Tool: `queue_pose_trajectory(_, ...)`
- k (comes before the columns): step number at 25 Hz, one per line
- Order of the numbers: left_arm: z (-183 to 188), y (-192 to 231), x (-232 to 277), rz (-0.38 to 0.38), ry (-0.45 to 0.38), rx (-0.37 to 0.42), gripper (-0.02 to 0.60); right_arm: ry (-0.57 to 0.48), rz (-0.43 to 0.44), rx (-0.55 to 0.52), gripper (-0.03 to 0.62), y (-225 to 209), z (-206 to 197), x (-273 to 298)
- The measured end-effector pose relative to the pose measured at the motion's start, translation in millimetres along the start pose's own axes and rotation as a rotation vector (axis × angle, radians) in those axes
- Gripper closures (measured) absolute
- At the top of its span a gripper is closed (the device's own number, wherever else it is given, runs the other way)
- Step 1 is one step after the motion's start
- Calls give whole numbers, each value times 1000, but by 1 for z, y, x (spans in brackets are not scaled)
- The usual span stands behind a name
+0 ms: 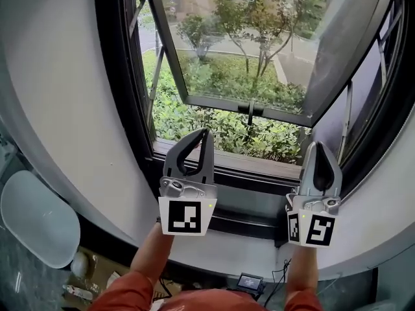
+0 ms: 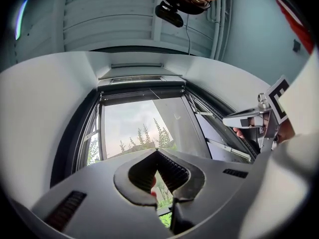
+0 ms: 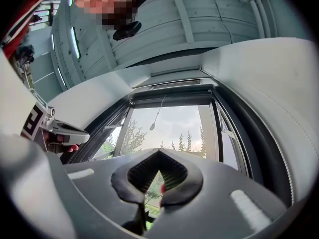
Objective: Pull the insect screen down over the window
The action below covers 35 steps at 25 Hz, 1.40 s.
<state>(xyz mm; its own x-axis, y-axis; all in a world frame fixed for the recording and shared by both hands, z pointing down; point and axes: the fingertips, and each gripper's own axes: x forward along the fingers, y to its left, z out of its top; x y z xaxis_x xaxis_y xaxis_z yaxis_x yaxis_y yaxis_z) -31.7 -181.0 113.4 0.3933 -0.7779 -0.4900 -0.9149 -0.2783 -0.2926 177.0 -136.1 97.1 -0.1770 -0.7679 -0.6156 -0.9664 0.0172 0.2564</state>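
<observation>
A big black-framed window (image 1: 123,76) sits in a curved white wall (image 1: 58,96). Its glass pane (image 1: 240,44) is swung open to the outside. A small black handle (image 1: 251,109) is on the pane's bottom edge. Outside the window are green bushes (image 1: 214,131) and thin trees (image 1: 259,18).

The insect screen (image 3: 172,102) is up at the very top of the window, tucked in the dark bar along the top edge. It is not pulled down yet. A thin cord (image 3: 156,114) hangs from that bar into the open part of the window, with a little knob at its end.

The left gripper (image 1: 207,133) is held up in front of the window's bottom left part, just above the dark window sill (image 1: 246,164). Its grey jaws are clenched, with the tips pressed together. Nothing is between them — only a hole where the ribbed pads curve apart. The right gripper (image 1: 316,145) is in front of the window's bottom right corner. Its jaws are squeezed together too, and empty. Both grippers point up at the window, and the cord is high above them.

Each gripper has a white cube with black square marks at its near end. Arms in orange-red sleeves (image 1: 123,293) reach up from below the window. A small black box (image 1: 249,282) with wires lies under the window.
</observation>
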Motion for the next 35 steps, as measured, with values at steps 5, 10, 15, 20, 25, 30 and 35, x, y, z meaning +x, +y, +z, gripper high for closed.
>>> queue_pose_trajectory(5, 15, 4, 8, 0, -33, 32, 575, -31, -18, -6, 583, -12, 14, 9)
queue_pose_trajectory(10, 37, 9, 19, 7, -67, 59, 575, -76, -24, -30, 583, -20, 36, 21)
queue_pose_trajectory(15, 69, 12, 32, 11, -148, 78, 575, -119, -8, -90, 583, -23, 60, 38)
queue_pose_trajectory(20, 88, 22, 48, 14, -172, 65, 575, -158, 3, -125, 583, -26, 77, 55)
queue_pose_trajectory(25, 99, 33, 62, 21, -192, 63, 575, -182, 16, -153, 583, -26, 91, 65)
queue_pose_trajectory(30, 115, 36, 75, 26, -215, 108, 575, -223, 16, -192, 583, -31, 112, 80)
queue_pose_trajectory(35, 137, 39, 87, 31, -265, 139, 575, -256, 20, -227, 583, -33, 131, 97)
